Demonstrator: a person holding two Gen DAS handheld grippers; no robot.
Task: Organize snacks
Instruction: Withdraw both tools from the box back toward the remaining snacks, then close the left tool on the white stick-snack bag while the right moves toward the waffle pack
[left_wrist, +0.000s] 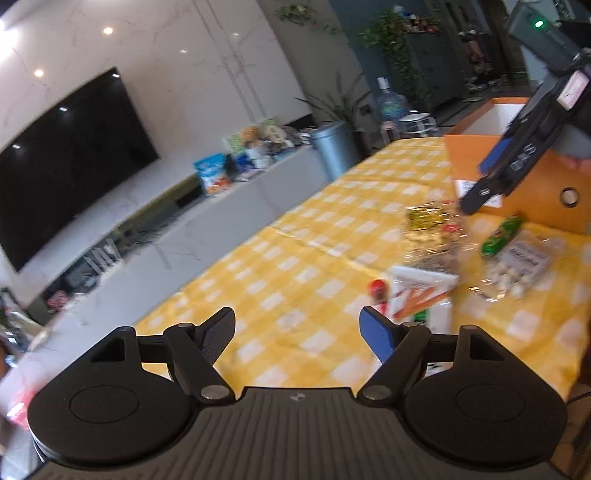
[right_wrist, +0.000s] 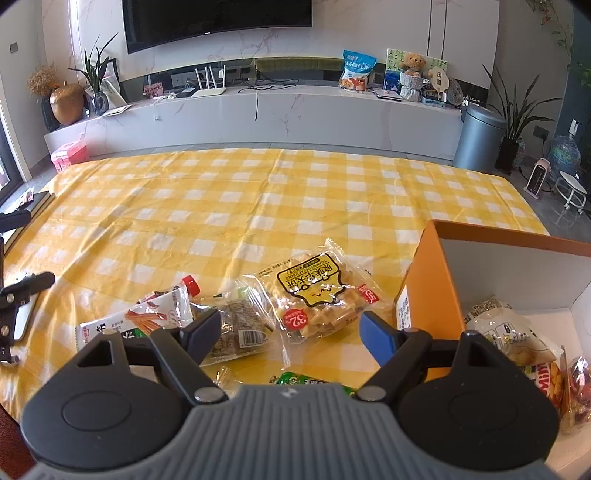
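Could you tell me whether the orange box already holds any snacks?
Yes, partly filled. The right wrist view shows several snack packets lying on the white floor inside the open orange box, with bare floor still showing.

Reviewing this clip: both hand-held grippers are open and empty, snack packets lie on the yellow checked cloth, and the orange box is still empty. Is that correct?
Not quite. The orange box is not empty: the right wrist view shows several snack packets already inside it. The rest holds: the left hand-held gripper and the right hand-held gripper are open and empty, and packets such as the yellow-label biscuit bag lie on the yellow checked cloth.
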